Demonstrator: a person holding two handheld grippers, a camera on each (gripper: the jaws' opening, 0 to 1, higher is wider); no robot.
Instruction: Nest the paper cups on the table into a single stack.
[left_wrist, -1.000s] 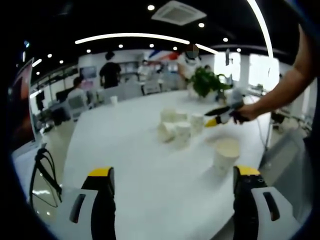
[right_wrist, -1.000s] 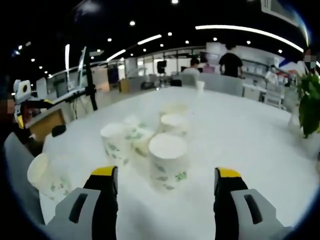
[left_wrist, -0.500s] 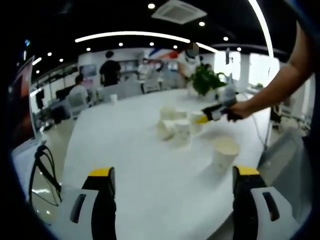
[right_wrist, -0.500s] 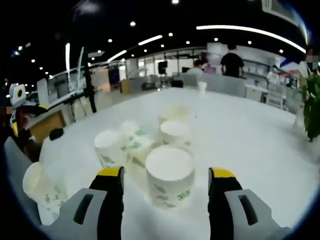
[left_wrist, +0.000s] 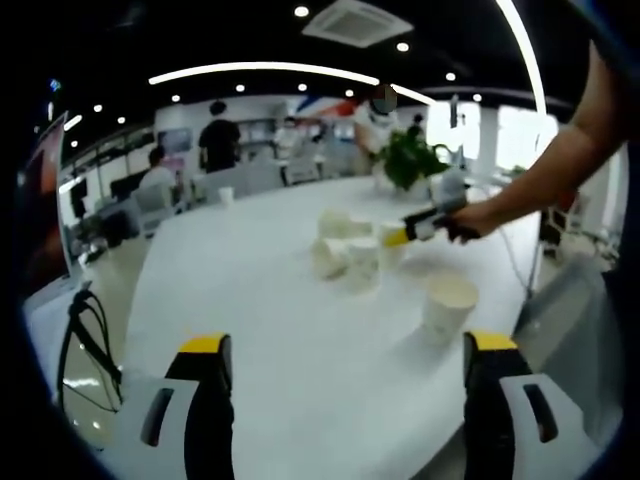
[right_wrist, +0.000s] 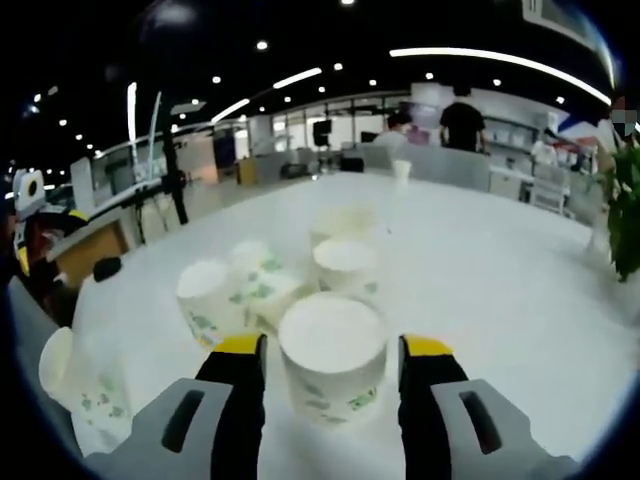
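Observation:
Several white paper cups with green prints stand in a cluster (left_wrist: 350, 258) mid-table; one cup (left_wrist: 448, 305) stands apart, nearer me. My left gripper (left_wrist: 347, 343) hovers open over bare table, well short of them. The right gripper (left_wrist: 412, 230), held by a hand, reaches into the cluster from the right. In the right gripper view, my right gripper (right_wrist: 330, 348) is open with a jaw close on each side of the nearest cup (right_wrist: 332, 365); I cannot tell if they touch it. Behind it stand more cups (right_wrist: 345, 265), (right_wrist: 205, 300), and a lone cup (right_wrist: 75, 385) at the left.
The white table (left_wrist: 250, 300) is long, with its edge near me on the left. A potted plant (left_wrist: 412, 160) sits at the far right end and a small cup (right_wrist: 402, 170) at the far end. People and desks are beyond. A cable (left_wrist: 85, 340) hangs off the left.
The right gripper moved forward into the cluster, and its jaws narrowed around the nearest cup. The left gripper stayed where it was, open.

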